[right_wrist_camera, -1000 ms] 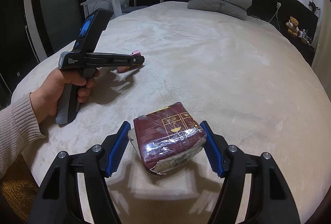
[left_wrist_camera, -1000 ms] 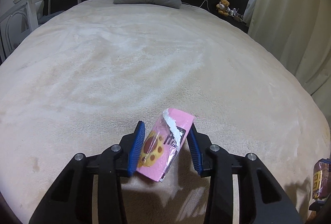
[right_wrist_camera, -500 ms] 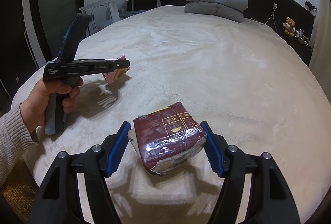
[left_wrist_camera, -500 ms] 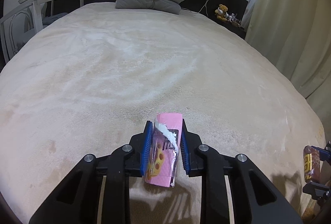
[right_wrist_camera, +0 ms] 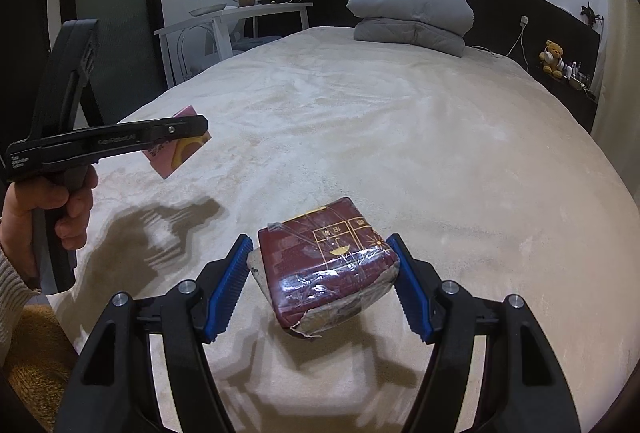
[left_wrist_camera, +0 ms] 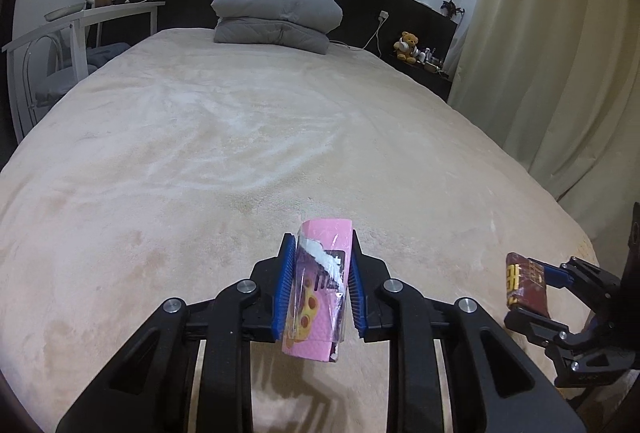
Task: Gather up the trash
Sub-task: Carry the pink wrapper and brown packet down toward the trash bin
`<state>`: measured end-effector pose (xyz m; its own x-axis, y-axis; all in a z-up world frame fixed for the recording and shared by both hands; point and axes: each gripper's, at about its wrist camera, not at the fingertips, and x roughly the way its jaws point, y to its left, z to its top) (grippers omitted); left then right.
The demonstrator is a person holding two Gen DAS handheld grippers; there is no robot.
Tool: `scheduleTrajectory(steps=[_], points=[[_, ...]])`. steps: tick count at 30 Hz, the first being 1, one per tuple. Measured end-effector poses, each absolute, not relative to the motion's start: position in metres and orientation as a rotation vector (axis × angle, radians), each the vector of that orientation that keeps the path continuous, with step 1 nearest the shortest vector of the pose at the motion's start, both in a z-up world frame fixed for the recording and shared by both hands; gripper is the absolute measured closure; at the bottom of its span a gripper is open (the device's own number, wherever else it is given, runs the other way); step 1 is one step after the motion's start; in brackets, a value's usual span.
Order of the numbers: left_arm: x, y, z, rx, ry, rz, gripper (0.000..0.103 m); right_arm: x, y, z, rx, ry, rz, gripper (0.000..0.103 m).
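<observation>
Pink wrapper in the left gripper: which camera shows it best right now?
The left wrist view: the pink wrapper sits close and central between the left gripper fingers, torn top and printed face visible. The right wrist view shows it small, edge-on and partly hidden behind that gripper.

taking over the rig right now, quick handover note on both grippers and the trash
Left gripper: shut on the pink wrapper, held clear above the bed; its shadow falls on the blanket in the right wrist view.
Right gripper: shut on the maroon packet, also lifted off the bed.
Done: both pieces of trash are picked up.
Left: carry both to a bin and drop them. No bin shows in either view, so find it first. No other trash is visible on the bed.
</observation>
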<state>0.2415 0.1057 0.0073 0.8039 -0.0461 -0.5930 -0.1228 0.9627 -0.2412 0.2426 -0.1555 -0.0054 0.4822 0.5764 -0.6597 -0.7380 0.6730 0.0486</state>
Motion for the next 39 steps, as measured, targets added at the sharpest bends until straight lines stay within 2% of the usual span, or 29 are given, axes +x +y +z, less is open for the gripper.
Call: scheduleTrajectory(steps=[25, 39], points=[[0.063, 0.023, -0.001, -0.341, 0.576, -0.04, 0.079, 0.118, -0.219, -0.006, -0.121, 0.709, 0.817, 0.035], [-0.005, -0.013, -0.018, -0.364, 0.587, -0.068, 0.079, 0.035, -0.248, -0.01, -0.098, 0.673, 0.865, 0.035]])
